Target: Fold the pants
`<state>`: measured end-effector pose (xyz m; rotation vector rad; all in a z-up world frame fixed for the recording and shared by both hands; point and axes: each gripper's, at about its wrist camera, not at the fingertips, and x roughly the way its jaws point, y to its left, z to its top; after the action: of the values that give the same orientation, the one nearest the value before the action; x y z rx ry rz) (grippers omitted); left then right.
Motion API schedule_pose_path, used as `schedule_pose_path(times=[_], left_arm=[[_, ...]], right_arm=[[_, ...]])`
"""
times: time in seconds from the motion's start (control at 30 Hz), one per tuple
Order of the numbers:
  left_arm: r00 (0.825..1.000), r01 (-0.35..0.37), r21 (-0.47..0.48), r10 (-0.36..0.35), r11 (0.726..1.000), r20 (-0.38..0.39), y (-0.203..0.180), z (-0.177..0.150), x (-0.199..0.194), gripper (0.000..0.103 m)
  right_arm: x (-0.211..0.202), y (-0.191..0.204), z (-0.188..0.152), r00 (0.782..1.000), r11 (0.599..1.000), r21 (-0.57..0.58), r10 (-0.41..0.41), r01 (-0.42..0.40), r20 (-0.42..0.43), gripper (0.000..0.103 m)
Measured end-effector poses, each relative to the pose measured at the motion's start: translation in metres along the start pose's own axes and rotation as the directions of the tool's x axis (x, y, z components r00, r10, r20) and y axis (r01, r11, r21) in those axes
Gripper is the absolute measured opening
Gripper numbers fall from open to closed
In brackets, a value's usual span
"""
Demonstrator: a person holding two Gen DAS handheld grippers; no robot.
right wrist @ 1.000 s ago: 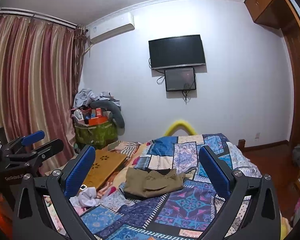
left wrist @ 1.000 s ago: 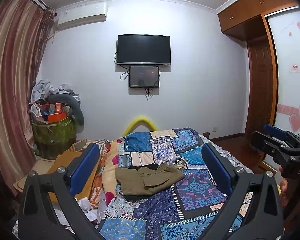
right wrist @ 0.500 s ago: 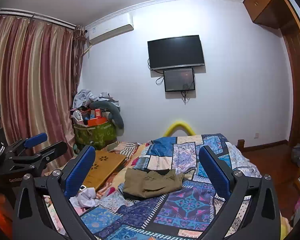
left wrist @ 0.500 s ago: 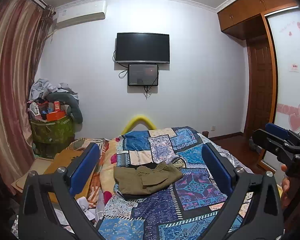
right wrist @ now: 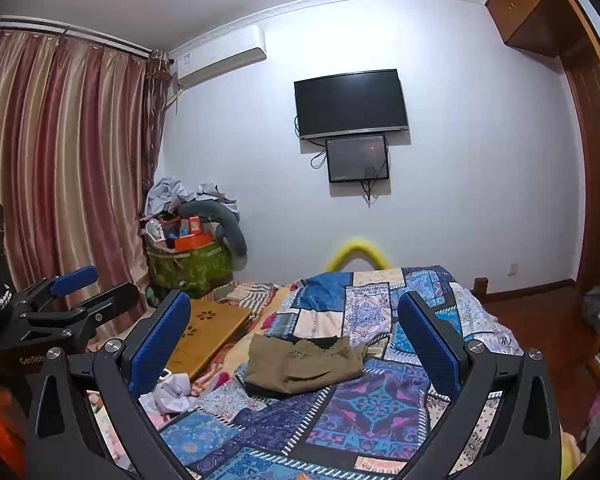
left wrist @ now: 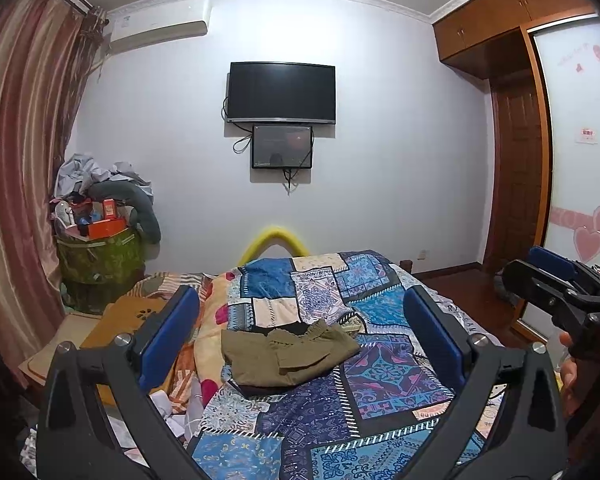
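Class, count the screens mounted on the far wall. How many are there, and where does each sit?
2. The large dark television hangs high on the wall; a smaller screen sits directly beneath it, cables dangling below. None appears hidden.

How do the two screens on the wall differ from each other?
The upper television is clearly wider and larger than the smaller screen mounted directly below it. The television looks plain black, while the smaller screen is greyer with a faint reddish glow. Cables hang around the smaller screen; the television shows only a loop at its lower left corner. Both are flat, dark, rectangular and fixed to the same white wall.
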<state>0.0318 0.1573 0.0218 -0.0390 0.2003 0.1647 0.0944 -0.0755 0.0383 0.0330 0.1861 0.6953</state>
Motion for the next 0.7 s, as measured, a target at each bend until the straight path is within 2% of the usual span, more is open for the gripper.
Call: schedule_pose_path(times=[0.7], left_arm=[[1.000, 0.030, 0.013, -0.030, 0.999, -0.009, -0.0002, -0.0022, 0.0005, 0.103]], right_arm=[[0.0014, -0.0015, -0.0007, 1.000, 1.000, -0.003, -0.001, 0.001, 0.000, 0.103]])
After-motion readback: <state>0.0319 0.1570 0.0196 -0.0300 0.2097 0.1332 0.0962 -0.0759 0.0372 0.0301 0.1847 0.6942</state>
